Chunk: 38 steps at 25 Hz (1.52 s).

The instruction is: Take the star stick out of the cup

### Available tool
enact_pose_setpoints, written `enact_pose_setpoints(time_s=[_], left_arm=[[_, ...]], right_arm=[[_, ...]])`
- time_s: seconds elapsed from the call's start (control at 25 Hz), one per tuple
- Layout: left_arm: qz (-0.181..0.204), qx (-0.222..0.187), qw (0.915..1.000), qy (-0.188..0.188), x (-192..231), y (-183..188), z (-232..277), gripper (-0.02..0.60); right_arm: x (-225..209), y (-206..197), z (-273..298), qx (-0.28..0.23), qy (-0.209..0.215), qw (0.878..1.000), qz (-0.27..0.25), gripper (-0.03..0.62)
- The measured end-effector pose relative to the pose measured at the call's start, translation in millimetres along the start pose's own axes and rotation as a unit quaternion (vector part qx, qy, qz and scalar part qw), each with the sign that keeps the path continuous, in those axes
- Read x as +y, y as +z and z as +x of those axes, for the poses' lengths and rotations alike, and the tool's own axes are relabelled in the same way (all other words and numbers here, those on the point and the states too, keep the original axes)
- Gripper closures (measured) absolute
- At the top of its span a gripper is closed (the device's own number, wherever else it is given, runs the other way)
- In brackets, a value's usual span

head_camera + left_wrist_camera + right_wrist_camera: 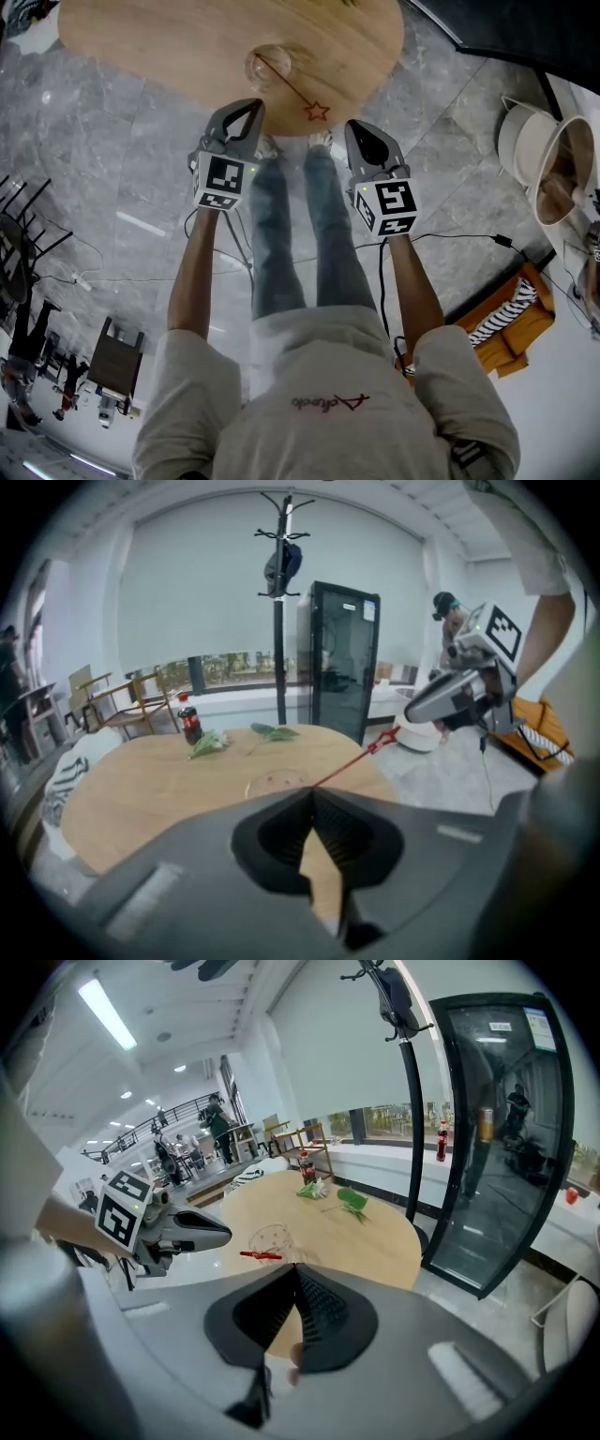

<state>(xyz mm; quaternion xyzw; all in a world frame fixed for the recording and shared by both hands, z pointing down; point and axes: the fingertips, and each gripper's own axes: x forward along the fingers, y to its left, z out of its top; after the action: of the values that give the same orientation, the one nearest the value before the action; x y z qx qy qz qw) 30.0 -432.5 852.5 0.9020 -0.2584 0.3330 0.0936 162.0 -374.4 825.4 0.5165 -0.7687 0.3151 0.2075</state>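
A clear cup (270,67) stands near the front edge of a round wooden table (169,47). A thin red star stick (298,94) leans out of it, and its star hangs past the table edge toward me. My left gripper (247,107) is just short of the table edge, below and a little left of the cup, its jaws shut and empty. My right gripper (353,130) is to the right of the star, off the table, also shut with nothing in it. In the left gripper view the cup (277,785) and stick (361,757) lie just beyond the closed jaw tips (313,791).
At the far side of the table are a cola bottle (190,726) and green leaves (274,731). A coat stand (279,602) and a black glass cabinet (342,658) stand behind the table. White bins (544,159) and a black cable (450,234) are on the floor at right.
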Motion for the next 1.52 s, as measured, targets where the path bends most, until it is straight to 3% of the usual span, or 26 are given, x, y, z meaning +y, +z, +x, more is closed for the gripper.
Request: enact_pose_setpoints(time_s=[0.12, 0.2, 0.4, 0.56, 0.68, 0.84, 1.0, 1.52], left_arm=[[0.077, 0.013, 0.9968, -0.015, -9, 2, 7, 0.578], [0.135, 0.021, 0.9904, -0.024, -13, 5, 10, 0.578], [0.248, 0.032, 0.967, -0.047, -27, 12, 17, 0.578], [0.316, 0.039, 0.946, -0.062, -31, 11, 24, 0.578], [0.334, 0.038, 0.9392, -0.07, -31, 13, 29, 0.578], [0.341, 0.036, 0.9356, -0.083, -32, 11, 36, 0.475], [0.368, 0.041, 0.9238, -0.097, -37, 7, 43, 0.428], [0.402, 0.046, 0.908, -0.11, -49, 11, 67, 0.446]], right_arm=[[-3, -1, -2, 0.0, -0.003, 1.0, -0.003, 0.589], [-1, -2, -3, 0.0, -0.003, 1.0, -0.007, 0.589], [0, -5, -5, 0.002, -0.002, 1.0, -0.006, 0.589], [1, -6, -4, 0.004, 0.0, 1.0, -0.004, 0.589], [0, -8, -3, 0.006, 0.0, 1.0, -0.002, 0.589], [1, -10, -2, 0.009, -0.002, 1.0, 0.0, 0.589], [0, -8, 1, 0.011, -0.003, 1.0, 0.001, 0.589], [-16, -14, 0, 0.015, -0.007, 1.0, 0.007, 0.589]])
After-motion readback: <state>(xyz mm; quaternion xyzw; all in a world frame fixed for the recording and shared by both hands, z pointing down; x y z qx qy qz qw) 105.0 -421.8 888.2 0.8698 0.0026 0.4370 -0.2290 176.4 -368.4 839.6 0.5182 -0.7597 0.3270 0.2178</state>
